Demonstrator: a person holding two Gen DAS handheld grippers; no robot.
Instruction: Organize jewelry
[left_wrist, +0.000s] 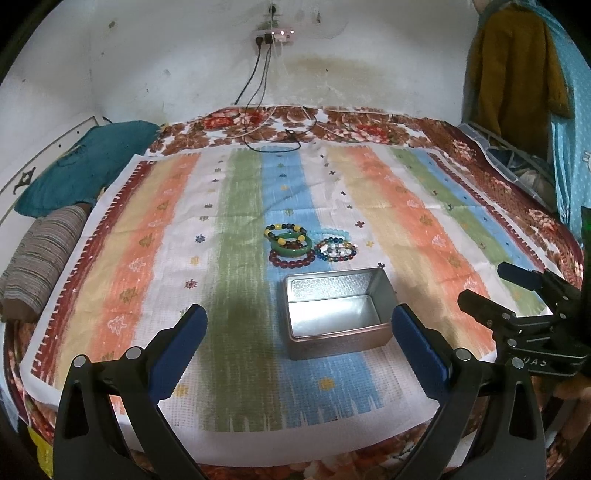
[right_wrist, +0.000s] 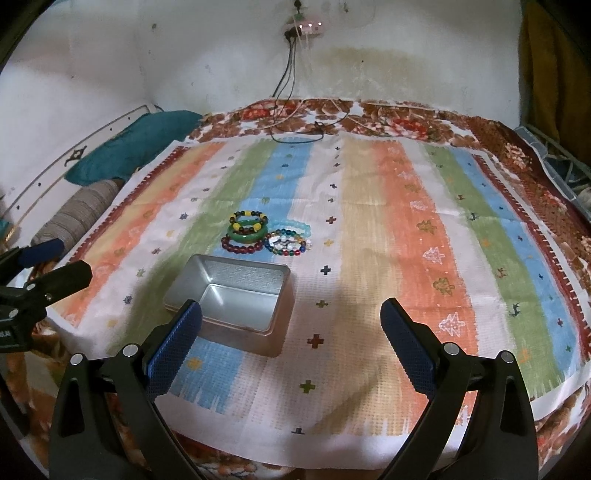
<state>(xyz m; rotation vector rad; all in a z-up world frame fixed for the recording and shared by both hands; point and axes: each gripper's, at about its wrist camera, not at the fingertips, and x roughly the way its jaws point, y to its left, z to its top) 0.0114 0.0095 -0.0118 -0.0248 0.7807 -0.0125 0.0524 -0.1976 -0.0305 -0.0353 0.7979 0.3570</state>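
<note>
An open, empty silver tin box (left_wrist: 334, 312) (right_wrist: 236, 299) sits on a striped cloth. Just behind it lies a pile of bracelets: a green bangle (left_wrist: 291, 246) (right_wrist: 246, 230), a dark red bead bracelet (left_wrist: 291, 260) (right_wrist: 239, 246), a dark and yellow bead bracelet (left_wrist: 284, 229) (right_wrist: 248, 216), a multicolour bead bracelet (left_wrist: 336, 251) (right_wrist: 285, 244) and a pale blue bead bracelet (left_wrist: 332, 233) (right_wrist: 293, 224). My left gripper (left_wrist: 299, 325) is open and empty, near the box's front. My right gripper (right_wrist: 291, 321) is open and empty, to the right of the box; it also shows in the left wrist view (left_wrist: 491, 288).
The striped cloth (left_wrist: 406, 206) (right_wrist: 406, 221) covers a floral bedspread (left_wrist: 369, 125). A teal pillow (left_wrist: 85, 170) and a striped bolster (left_wrist: 40, 269) lie at the left. Charger cables (left_wrist: 273, 136) trail from a wall socket. Clothes (left_wrist: 513, 62) hang at the right.
</note>
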